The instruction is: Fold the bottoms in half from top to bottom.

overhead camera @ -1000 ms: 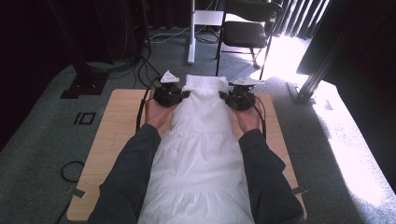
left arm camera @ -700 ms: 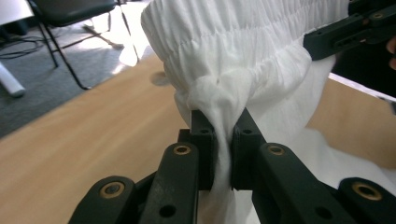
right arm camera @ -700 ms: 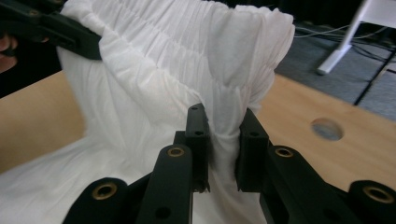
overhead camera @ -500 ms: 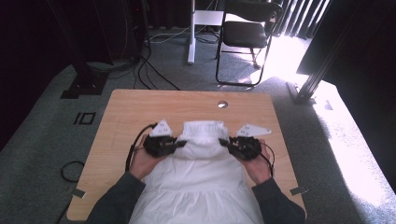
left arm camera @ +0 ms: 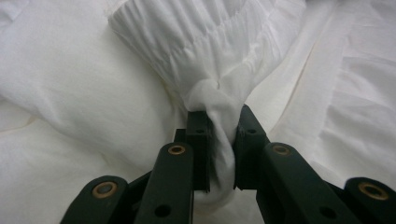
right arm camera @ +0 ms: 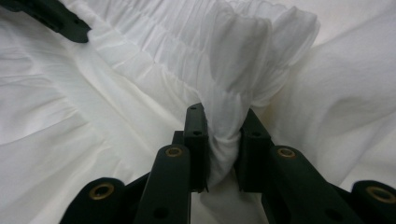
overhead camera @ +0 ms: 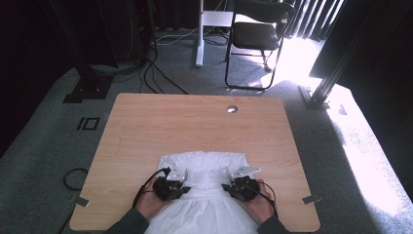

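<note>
A white garment [overhead camera: 210, 168] with a gathered elastic band lies on the wooden table [overhead camera: 195, 126] at its near edge and hangs over it toward the person. My left gripper [overhead camera: 171, 184] grips a bunch of the band [left arm camera: 219, 109]; its jaws have just been opening a little, with the cloth still pinched between them. My right gripper [overhead camera: 242, 186] is shut on the other end of the band [right arm camera: 233, 126]. Both rest low on the fabric, a shoulder's width apart. In the right gripper view a black part of the left gripper [right arm camera: 51, 16] shows at the top left.
A round cable hole [overhead camera: 232, 108] sits near the table's far edge. Beyond the table stand a black folding chair [overhead camera: 258, 39] and a white post [overhead camera: 199, 34], with cables [overhead camera: 160, 78] on the carpet. Bright sunlight falls on the floor at the right.
Both hands have drawn back from the far part of the table to its near edge and come down, bringing the garment's band with them. The far half of the table is now bare.
</note>
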Tool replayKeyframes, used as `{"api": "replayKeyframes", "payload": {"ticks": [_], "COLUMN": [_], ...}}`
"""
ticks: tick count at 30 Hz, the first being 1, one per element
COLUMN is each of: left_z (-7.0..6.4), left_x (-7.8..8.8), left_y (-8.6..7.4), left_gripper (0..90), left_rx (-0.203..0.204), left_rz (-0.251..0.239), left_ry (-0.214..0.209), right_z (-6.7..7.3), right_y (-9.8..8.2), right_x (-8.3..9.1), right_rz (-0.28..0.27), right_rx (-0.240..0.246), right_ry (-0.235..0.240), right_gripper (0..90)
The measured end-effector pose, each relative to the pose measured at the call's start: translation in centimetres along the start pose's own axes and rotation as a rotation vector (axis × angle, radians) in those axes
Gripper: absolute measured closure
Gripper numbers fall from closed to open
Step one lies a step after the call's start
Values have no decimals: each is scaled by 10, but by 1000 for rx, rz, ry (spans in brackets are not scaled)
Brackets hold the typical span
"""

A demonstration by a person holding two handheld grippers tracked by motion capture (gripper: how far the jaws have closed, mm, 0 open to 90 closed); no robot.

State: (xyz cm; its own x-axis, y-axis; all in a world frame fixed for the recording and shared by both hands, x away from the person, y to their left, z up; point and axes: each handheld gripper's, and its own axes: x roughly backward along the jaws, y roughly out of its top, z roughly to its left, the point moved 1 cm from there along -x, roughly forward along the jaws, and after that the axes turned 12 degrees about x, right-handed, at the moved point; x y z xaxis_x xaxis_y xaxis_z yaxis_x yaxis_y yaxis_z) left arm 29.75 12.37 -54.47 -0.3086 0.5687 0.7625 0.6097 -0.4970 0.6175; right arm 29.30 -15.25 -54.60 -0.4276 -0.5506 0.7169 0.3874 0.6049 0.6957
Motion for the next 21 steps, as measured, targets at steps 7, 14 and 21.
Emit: {"api": "replayKeyframes", "payload": {"ticks": [7,14,21], "left_z": [14,47,89], "left_x": [-5,-17,-37], "left_y": [6,34,75], "left_gripper": [803,803,804], "left_rx": [11,23,53], "left_rz": [-22,-40,-51], "left_ry": [11,80,174], "right_z": [-7,-33,-78], "right_y": [6,28,59], "right_x": [-14,-36,-66], "right_rz": [22,42,56], "right_rx": [19,11,-2], "right_ry": [-32,-69,-121], "right_gripper": [761,759,759]}}
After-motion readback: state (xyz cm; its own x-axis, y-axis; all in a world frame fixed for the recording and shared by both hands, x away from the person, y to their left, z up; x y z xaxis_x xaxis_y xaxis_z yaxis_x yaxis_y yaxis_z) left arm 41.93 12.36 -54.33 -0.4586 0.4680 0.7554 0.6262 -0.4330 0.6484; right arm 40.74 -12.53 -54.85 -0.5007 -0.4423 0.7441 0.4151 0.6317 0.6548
